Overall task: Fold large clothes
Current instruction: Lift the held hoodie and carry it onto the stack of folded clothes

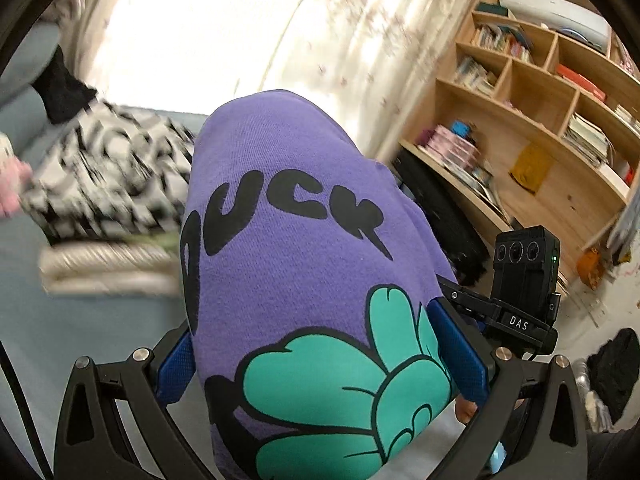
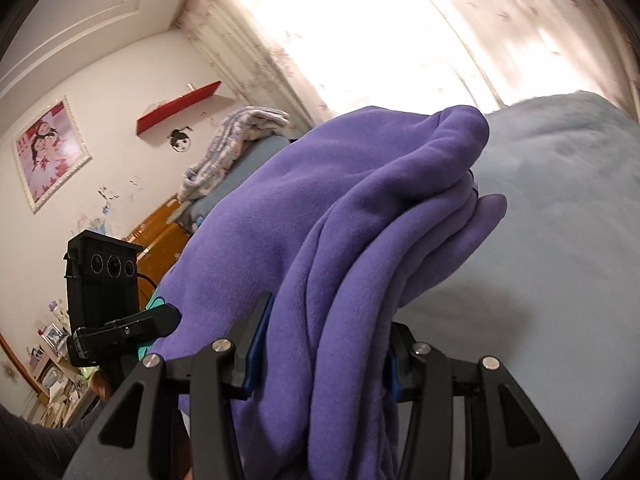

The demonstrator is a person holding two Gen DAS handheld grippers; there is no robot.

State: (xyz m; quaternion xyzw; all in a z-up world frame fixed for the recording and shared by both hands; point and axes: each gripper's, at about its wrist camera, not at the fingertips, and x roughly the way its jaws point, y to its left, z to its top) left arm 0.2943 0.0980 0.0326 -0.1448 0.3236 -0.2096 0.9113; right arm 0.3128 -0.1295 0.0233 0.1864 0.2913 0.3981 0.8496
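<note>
A purple sweatshirt (image 1: 288,264) with black letters and a teal cartoon hand fills the middle of the left wrist view. It hangs lifted above the bed. My left gripper (image 1: 316,356) is shut on it, one blue pad (image 1: 176,364) pressing each side of the cloth. In the right wrist view the same sweatshirt (image 2: 304,216) is bunched in thick folds, and my right gripper (image 2: 324,356) is shut on that bundle. The right gripper's camera housing (image 1: 524,264) shows just right of the cloth, close beside my left one. The left gripper's housing (image 2: 100,276) appears at the left.
A black-and-white patterned garment (image 1: 108,176) and a folded pale stack (image 1: 108,268) lie on the grey-blue bed (image 1: 48,328). A wooden bookshelf (image 1: 532,120) stands at the right, and bright curtains (image 1: 224,28) hang behind. A pale blue bedcover (image 2: 560,216) spreads to the right.
</note>
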